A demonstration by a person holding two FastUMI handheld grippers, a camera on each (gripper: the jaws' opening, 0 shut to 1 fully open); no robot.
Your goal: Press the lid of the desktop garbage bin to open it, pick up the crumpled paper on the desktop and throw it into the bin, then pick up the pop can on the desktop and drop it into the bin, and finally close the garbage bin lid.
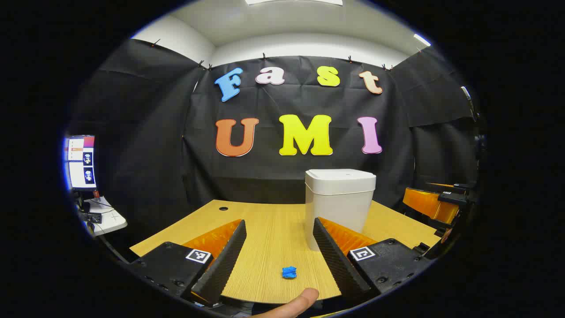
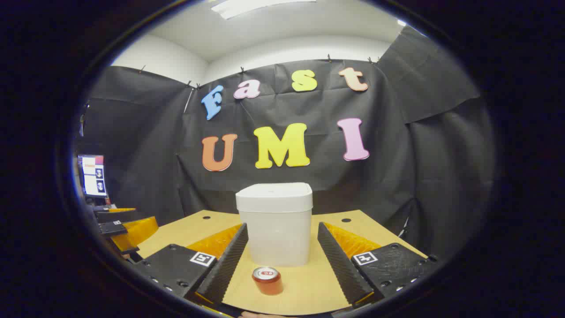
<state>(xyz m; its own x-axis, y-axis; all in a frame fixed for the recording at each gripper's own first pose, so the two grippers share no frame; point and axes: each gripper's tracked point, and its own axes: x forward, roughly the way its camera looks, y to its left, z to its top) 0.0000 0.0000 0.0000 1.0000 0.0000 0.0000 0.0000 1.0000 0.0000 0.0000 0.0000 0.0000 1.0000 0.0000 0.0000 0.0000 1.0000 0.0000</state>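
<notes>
Both grippers, left gripper (image 1: 277,260) and right gripper (image 2: 280,260), hover level, seemingly spread, facing bin (image 2: 274,223).

no readable brand on the pop can (image 2: 267,280): its top shows some small print, probably letters, too tiny to make out. the garbage bin (image 2: 276,223) is plain, lid and wall alike, no mark on it. each gripper carries square black-and-white coded tags (patterns, not words) on its finger mounts, seen on the left gripper (image 1: 279,260) and on the right gripper (image 2: 280,263). crumpled paper (image 1: 289,272) bears no print.
</notes>
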